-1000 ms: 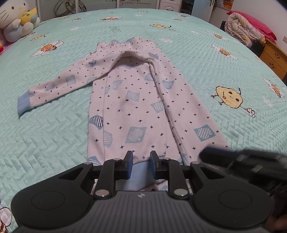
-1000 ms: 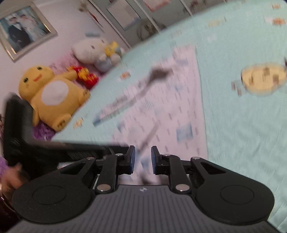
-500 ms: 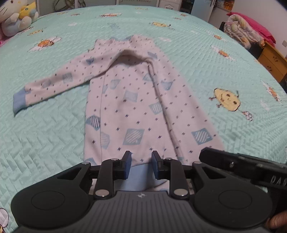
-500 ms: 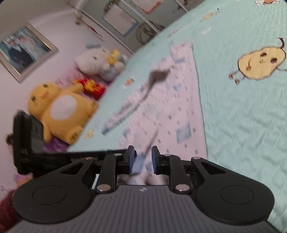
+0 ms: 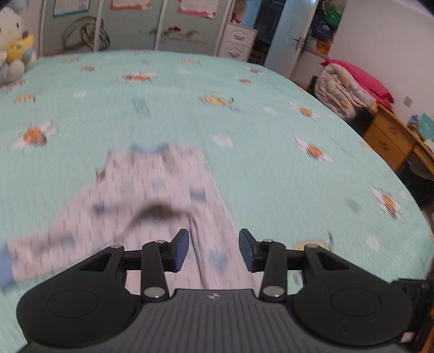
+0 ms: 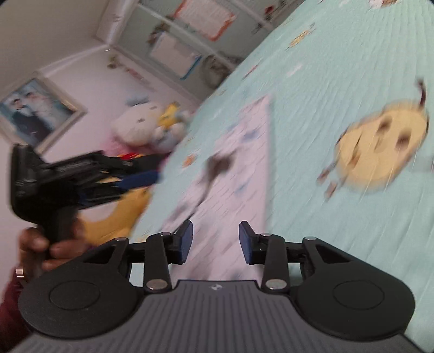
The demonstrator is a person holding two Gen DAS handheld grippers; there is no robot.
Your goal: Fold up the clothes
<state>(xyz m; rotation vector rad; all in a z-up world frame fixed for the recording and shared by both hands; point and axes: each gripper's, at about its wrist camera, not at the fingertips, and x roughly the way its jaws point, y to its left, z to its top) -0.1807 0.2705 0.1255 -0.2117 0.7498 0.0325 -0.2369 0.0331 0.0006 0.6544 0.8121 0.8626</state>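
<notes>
1. Since a second ago both grippers have let go of the hem and lifted away from it.
2. Left gripper [image 5: 213,249]: jaws opening, nothing between them, above the garment.
3. Patterned pyjama top [image 5: 162,195] lies flat on the teal bedspread [image 5: 271,163], one sleeve stretched left.
4. Right gripper [image 6: 216,242]: jaws opening, empty, over the top's right edge.

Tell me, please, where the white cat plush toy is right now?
The white cat plush toy sits at the far left corner of the bed in the left wrist view, beside the wardrobe doors.
</notes>
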